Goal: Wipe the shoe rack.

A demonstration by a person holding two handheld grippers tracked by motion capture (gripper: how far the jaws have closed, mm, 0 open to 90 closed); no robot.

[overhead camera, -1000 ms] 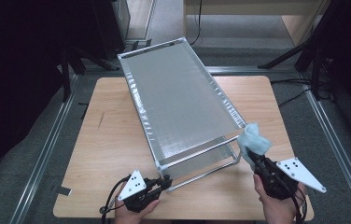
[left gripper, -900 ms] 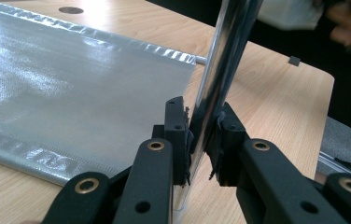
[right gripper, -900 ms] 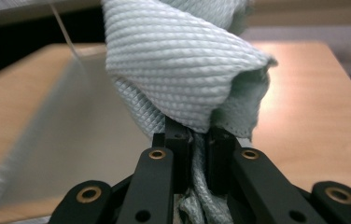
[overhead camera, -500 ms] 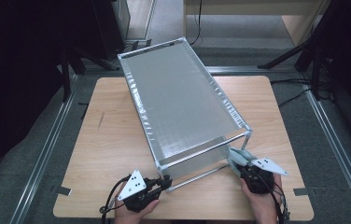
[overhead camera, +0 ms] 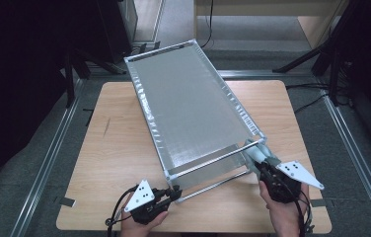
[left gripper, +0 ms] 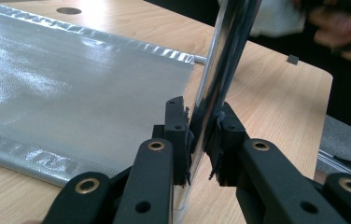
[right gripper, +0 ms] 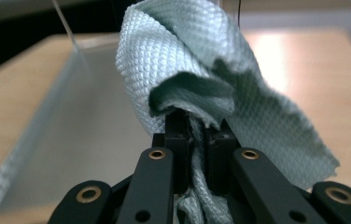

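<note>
Left gripper (left gripper: 201,140) pinches the frame's metal post (left gripper: 220,70); right gripper (right gripper: 194,135) clamps a cloth (right gripper: 201,60) beside the frame's far corner.

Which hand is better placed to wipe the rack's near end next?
Right. The right tool already pinches the cloth at the rack's near right corner, while the left tool is clamped on the corner post, steadying it.
</note>
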